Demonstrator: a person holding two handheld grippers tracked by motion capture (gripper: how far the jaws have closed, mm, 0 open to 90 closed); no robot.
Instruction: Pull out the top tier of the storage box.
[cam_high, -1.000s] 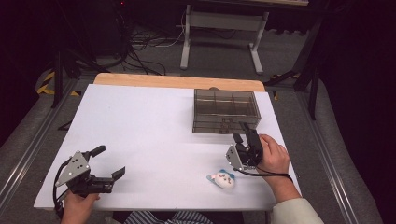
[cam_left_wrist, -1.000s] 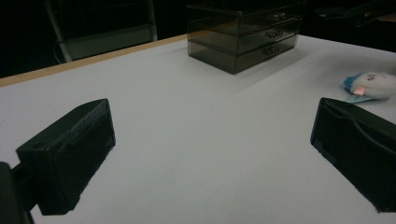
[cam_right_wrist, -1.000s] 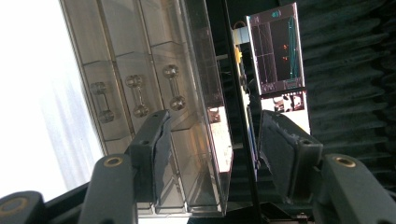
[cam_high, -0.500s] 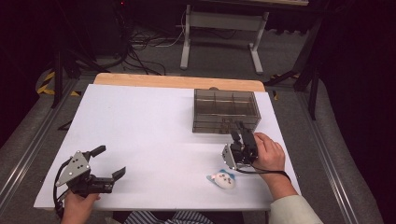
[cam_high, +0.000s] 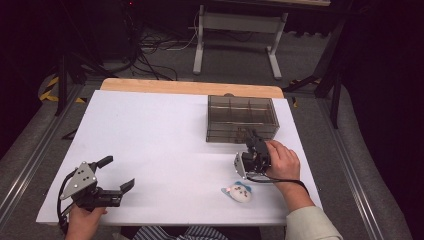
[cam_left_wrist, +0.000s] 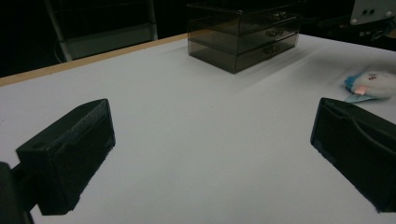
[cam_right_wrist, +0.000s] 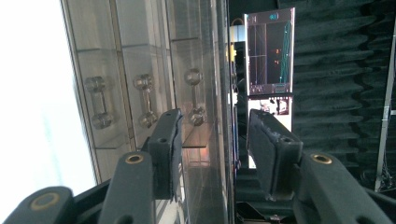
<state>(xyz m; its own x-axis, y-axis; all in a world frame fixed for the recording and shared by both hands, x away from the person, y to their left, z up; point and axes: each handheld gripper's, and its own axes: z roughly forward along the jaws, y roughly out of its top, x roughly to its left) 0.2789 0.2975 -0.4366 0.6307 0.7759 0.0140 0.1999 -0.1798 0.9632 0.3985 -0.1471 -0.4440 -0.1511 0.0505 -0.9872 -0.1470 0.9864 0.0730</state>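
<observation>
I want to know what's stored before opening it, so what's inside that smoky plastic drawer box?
Through the tinted drawer box, dividers show from above and three empty-looking drawer fronts with handles from the right gripper view. Deeper contents cannot be made out.

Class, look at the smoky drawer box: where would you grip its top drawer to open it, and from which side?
Probably the top drawer's handle: a slim clear bar standing off the drawer box front. Come from the front, one finger on each side of it.

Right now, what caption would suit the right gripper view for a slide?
Right gripper, rolled sideways, jaws apart before the smoky drawer box's knobbed handles.
</observation>
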